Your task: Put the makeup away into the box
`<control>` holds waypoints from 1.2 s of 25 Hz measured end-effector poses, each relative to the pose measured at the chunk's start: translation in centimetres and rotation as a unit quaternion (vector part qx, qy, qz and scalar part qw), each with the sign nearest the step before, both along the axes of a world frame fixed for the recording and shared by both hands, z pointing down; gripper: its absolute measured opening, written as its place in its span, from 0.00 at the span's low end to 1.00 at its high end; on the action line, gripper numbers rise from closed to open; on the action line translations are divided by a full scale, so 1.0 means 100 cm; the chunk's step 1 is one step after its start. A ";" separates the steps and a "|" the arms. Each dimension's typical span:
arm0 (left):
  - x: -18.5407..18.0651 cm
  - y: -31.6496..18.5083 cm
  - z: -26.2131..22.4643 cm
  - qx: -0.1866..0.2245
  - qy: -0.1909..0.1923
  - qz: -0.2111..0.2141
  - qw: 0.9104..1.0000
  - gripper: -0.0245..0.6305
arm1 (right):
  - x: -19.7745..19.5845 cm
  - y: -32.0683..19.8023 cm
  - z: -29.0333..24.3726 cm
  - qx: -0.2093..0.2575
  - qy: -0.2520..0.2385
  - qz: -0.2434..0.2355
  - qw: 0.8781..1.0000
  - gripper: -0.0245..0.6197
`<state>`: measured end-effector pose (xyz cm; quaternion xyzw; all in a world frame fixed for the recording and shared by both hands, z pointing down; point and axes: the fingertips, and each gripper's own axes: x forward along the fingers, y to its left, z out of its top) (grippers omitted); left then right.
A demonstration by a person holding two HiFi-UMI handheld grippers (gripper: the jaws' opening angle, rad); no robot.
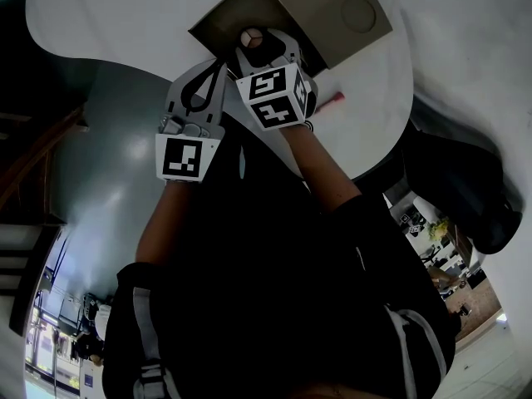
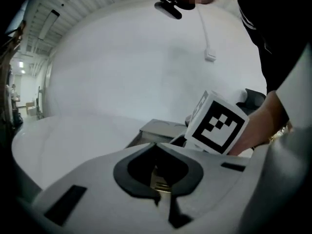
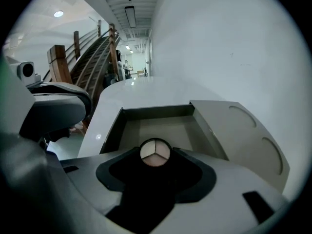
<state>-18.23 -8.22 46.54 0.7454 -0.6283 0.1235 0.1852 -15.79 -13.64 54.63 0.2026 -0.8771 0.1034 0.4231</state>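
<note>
Hovering with the right gripper (image 1: 256, 50) at the near rim of the open grey rectangular box (image 3: 156, 112), whose floor shows open all the way to the far wall and both side walls. Flanked on the right by the flat grey lid (image 3: 243, 135), folded open and marked with two round dents. Set on the curved white tabletop (image 1: 125, 15), with the rounded edge falling away on the left to a grey floor, and a plain white wall close on the right. Clamped narrow on the round three-shade powder compact (image 3: 155, 152), pinched by its sides at the jaw tips, above the box's front wall and not yet inside. Parked with the left gripper (image 2: 157, 175) just beside the right one, pads drawn nearly together round a small gold-coloured piece (image 2: 160, 183), too dark to identify. Lying apart on the tabletop, right of both grippers: a slim pink-red stick (image 1: 332, 100).
</note>
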 end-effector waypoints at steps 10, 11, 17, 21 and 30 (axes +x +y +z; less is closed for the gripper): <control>0.000 0.007 -0.018 0.022 -0.006 0.005 1.000 0.05 | 0.006 0.001 -0.033 0.030 -0.018 0.015 0.999 0.45; 0.001 0.008 -0.022 0.026 -0.008 0.007 1.000 0.05 | 0.009 0.002 -0.043 0.039 -0.025 0.021 0.999 0.45; 0.014 0.014 -0.054 0.057 -0.019 0.020 0.998 0.05 | 0.032 0.009 -0.101 0.103 -0.071 0.054 0.991 0.29; 0.029 0.022 -0.080 0.083 -0.029 0.032 0.996 0.05 | 0.052 0.020 -0.132 0.138 -0.094 0.079 0.983 0.15; 0.066 0.029 -0.124 0.126 -0.035 0.063 0.989 0.05 | 0.098 0.040 -0.196 0.181 -0.175 0.131 0.959 0.08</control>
